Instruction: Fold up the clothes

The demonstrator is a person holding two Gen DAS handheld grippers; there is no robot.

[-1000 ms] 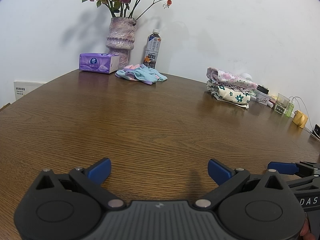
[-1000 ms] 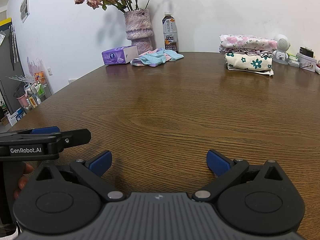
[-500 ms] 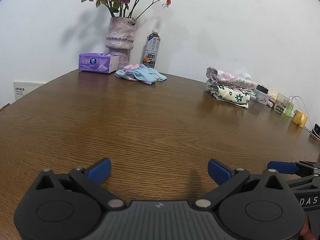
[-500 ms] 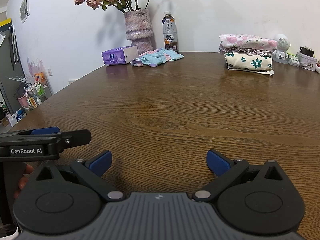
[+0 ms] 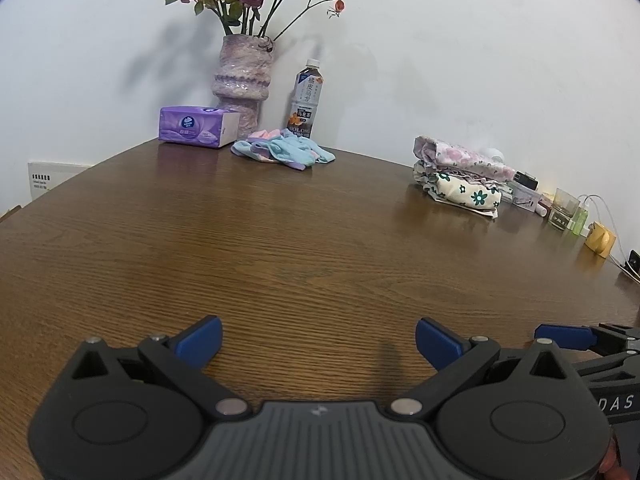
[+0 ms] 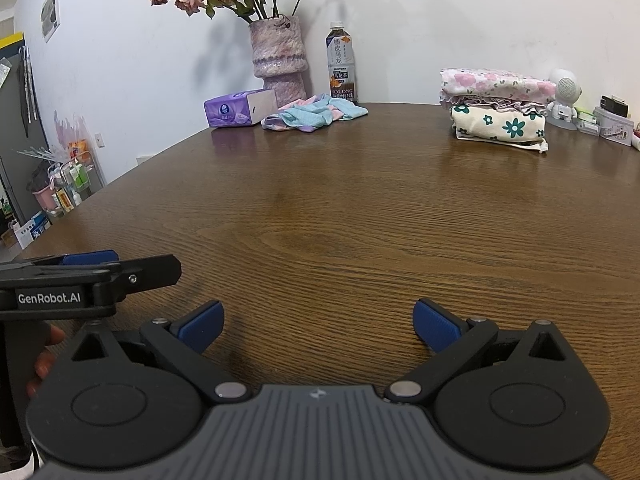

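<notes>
Currently both grippers, left (image 5: 318, 342) and right (image 6: 318, 326), gape empty over bare table (image 5: 304, 248). Crumpled cloth (image 5: 282, 151) lies far off beside bottle (image 5: 305, 100); a long reach risks toppling it.

Black tool (image 5: 318, 340), blue pads (image 5: 200, 340), silver screws.

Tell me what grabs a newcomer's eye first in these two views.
The vase of dried roses against the back wall stands out first, with the crumpled pastel clothes at its foot. To the right sits a neat folded floral stack. Both open hand-held grippers, left and right, sit low over bare wood.
</notes>
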